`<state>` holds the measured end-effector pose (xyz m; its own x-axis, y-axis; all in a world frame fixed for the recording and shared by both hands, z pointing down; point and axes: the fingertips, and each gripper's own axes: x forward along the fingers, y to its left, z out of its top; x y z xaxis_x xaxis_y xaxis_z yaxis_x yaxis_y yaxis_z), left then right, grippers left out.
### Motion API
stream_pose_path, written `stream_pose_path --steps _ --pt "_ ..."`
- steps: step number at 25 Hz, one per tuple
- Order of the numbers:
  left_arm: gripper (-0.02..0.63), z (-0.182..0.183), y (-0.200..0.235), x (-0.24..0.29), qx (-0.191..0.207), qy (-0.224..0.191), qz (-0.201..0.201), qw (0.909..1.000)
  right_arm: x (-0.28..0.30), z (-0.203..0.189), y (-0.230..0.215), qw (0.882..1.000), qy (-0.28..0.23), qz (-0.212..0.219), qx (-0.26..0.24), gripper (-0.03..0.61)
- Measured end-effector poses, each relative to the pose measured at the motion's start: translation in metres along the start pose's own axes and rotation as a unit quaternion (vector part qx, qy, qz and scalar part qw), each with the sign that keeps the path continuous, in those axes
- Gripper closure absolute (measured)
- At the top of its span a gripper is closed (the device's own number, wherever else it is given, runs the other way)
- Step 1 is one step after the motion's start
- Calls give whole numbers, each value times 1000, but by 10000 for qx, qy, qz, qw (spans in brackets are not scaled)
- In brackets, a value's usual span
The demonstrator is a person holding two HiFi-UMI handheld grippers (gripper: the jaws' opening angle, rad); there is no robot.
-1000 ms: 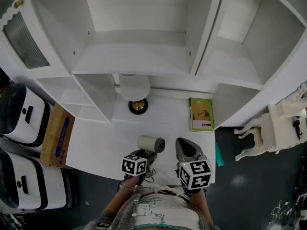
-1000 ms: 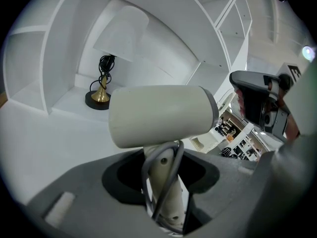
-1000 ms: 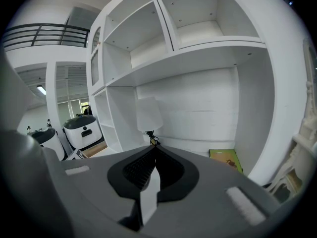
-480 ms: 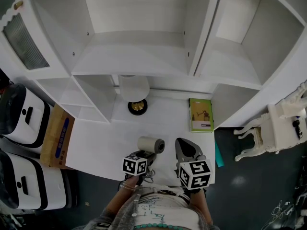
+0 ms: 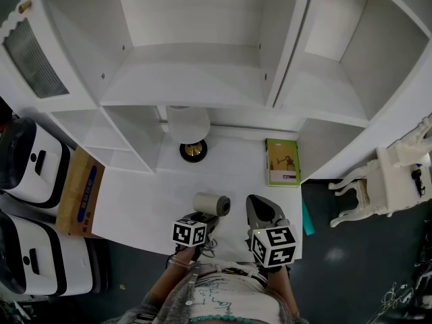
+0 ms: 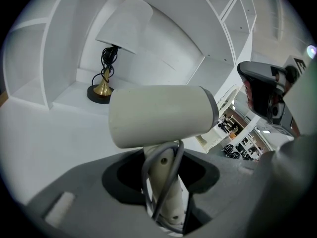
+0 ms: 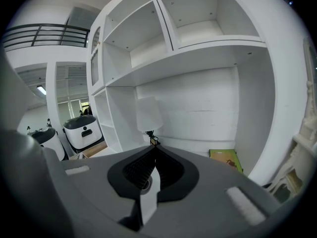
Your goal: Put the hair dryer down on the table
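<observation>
Nearest you: your hands are almost wholly hidden under the 2 marker cubes in the head view; only a wrist and some clothing show below them. Your left gripper point(image 5: 204, 219) is clenched on the handle of the hair dryer point(image 6: 158, 115); a grey cord point(image 6: 171, 175) is looped round that handle and runs down between the jaws with it; the handle's lower end is cut off by the gripper body. The dryer's cream barrel lies crosswise above the jaws, over the front part of the table point(image 5: 229, 177); whether any part of it touches the tabletop cannot be made out in either view.

Your right gripper point(image 7: 152, 148) has its jaws pressed together at the tips, nothing between them; it sits just beside the dryer, on its right, apart from it. A teal thing point(image 5: 308, 220) pokes out past the table's right edge; mostly hidden, kind unclear.

Farther back: a green book point(image 5: 283, 161) lies flat at the table's right rear; a lamp point(image 5: 190, 124) stands at rear centre; from above its white shade covers the stem, and only the brass-and-black base shows; the left gripper view shows a black cord wound round the stem.

Containers: a white shelf unit point(image 5: 196, 79) rises behind the table, its compartments open to the front; the lamp stands in the bay under the middle shelf. A cardboard box point(image 5: 79, 193) sits left of the table; top closed, contents not visible. Beside it are 2 white machines point(image 5: 30, 160), both cut off by the frame edge. At far right is a white chair point(image 5: 391, 174).
</observation>
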<state>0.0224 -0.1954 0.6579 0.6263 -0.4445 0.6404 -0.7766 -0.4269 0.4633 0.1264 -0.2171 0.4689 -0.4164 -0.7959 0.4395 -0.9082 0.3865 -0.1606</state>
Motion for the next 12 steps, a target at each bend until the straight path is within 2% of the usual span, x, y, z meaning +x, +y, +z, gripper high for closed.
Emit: stream_pose_path --steps 12 --pt "428 -6 6 5 -50 83 51 9999 4 -1 1 10000 55 20 4 549"
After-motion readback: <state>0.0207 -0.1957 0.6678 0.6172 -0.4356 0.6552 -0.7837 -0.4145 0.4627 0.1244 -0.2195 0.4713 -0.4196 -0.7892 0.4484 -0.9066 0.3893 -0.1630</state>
